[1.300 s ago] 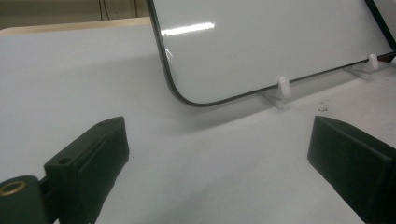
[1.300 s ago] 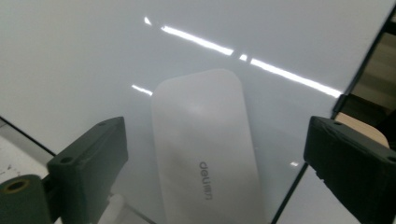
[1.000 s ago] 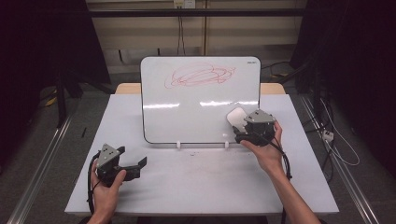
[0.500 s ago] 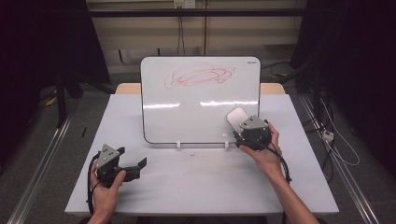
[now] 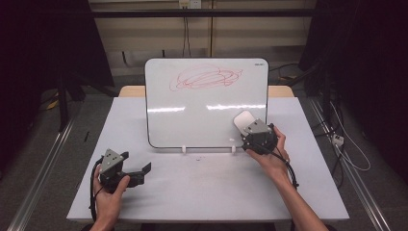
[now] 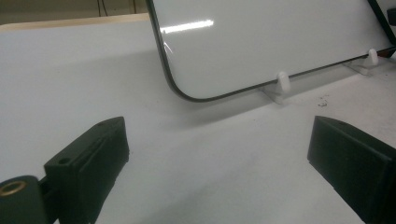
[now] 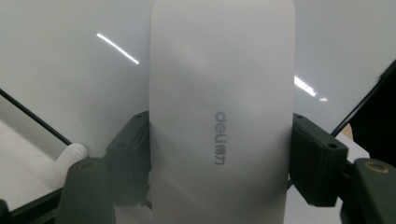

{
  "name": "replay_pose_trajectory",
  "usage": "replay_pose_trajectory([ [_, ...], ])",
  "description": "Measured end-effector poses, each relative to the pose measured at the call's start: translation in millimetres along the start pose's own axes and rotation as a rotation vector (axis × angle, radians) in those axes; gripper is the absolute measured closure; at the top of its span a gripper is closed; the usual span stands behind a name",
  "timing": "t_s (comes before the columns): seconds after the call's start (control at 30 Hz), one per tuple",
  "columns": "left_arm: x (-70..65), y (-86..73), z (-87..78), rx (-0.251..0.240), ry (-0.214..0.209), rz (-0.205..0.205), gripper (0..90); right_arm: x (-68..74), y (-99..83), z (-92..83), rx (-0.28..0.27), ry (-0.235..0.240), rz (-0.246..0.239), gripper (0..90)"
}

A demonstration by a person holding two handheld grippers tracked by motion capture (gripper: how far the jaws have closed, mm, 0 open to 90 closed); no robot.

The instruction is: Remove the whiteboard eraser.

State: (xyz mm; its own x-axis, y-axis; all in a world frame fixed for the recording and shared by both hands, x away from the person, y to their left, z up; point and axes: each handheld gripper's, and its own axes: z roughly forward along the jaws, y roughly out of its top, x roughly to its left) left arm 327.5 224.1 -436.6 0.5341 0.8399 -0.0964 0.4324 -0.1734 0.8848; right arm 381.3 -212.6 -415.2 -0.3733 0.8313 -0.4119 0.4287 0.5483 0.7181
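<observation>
The right gripper (image 7: 219,163) is clamping a white eraser (image 7: 222,107) between its jaws; its own view is showing the "deli" print, which the high view is not resolving. The eraser (image 5: 243,120) is sitting against the lower right of the whiteboard (image 5: 207,103), below red scribbles (image 5: 208,78). The left gripper (image 5: 137,171) is resting wide open and empty on the surface (image 5: 202,187).

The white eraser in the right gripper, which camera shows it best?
The right gripper view: the eraser stands large between the two black jaws, its grey "deli" logo readable. In the high view it is a small white shape above the right gripper, against the whiteboard, with no detail.
</observation>
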Motion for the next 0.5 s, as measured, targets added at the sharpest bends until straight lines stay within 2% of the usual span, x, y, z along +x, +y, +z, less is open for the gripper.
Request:
replay_pose_trajectory([
  [0.27, 2.1, -0.8, -1.8, 0.003, 0.003, 0.0, 5.3, -2.3, 1.1, -0.7, 0.009, 0.018, 0.026, 31.2],
  [0.5, 0.4, -0.9, -2.9, 0.005, 0.008, 0.003, 5.2, -10.7, 0.8, -1.9, 0.003, 0.081, 0.091, 31.2],
])
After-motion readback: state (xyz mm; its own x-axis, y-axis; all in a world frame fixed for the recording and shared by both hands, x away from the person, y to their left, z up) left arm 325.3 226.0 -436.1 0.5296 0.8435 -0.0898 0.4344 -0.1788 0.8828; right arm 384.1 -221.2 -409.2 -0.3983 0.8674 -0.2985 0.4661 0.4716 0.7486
